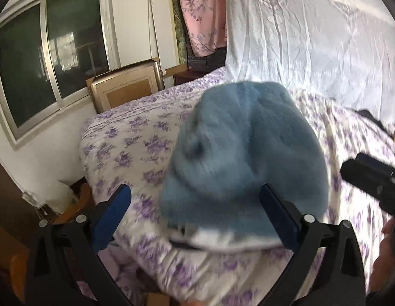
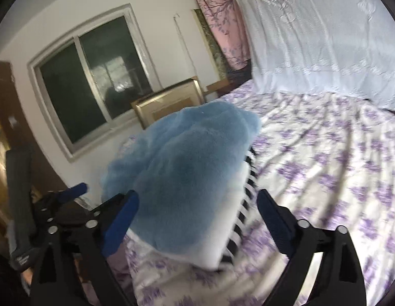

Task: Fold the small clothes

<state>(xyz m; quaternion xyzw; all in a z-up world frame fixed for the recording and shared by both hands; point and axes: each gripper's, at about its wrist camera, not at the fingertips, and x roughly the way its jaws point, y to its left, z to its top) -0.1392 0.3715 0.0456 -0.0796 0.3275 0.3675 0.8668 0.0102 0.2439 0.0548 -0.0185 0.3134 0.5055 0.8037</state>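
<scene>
A fluffy blue garment (image 1: 246, 153) with a white band and a black-and-white striped edge lies bunched on the bed near its front corner. It also shows in the right wrist view (image 2: 187, 178). My left gripper (image 1: 195, 214) is open, its fingers either side of the garment's near edge, holding nothing. My right gripper (image 2: 197, 219) is open just in front of the garment's white band, holding nothing. The right gripper's black body (image 1: 373, 178) shows at the right of the left wrist view. The left gripper (image 2: 70, 193) shows at the left of the right wrist view.
The bed (image 1: 136, 148) has a white sheet with purple flowers. A white curtain (image 1: 312, 38) hangs behind it, a pink flowered cloth (image 1: 202, 12) beside that. A window (image 1: 44, 56) and a framed board (image 1: 126, 86) stand at the left wall. The bed's edge drops off at left.
</scene>
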